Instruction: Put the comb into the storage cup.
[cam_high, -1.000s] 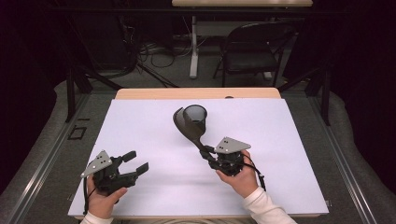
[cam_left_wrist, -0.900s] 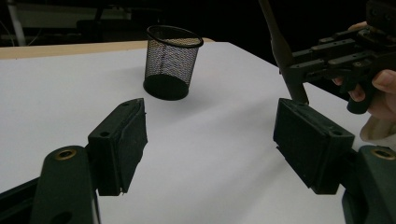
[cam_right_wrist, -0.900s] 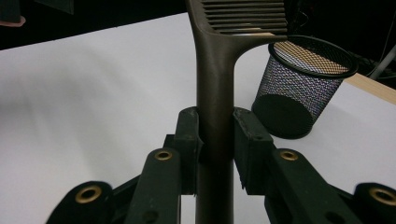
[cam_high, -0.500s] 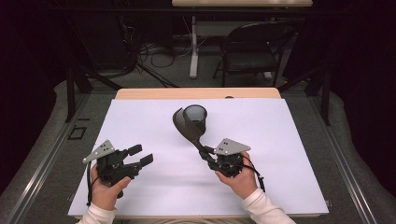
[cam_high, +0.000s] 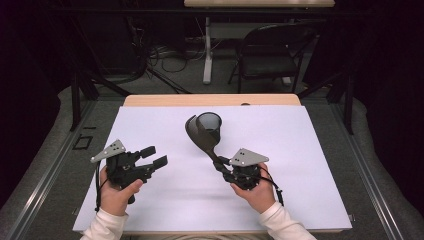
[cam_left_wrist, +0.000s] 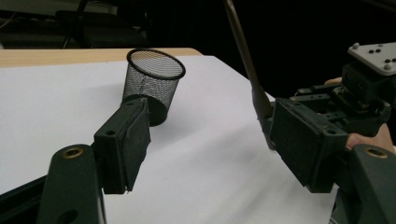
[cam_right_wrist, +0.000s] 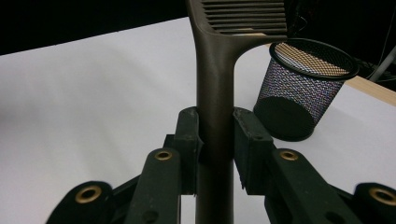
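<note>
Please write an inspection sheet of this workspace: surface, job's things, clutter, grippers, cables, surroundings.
Surface: white sheet over a wooden table.
Job's things: dark slotted spatula held off the sheet, head raised beside the cup; black mesh cup upright on the sheet.
Clutter: nothing seen.
Grippers: right gripper shut on the spatula's handle; left gripper open, with nothing between its fingers.
Cables: one trails from each gripper; more lie on the floor behind the table.
Surroundings: dark room, folding chair and a second table behind.
</note>
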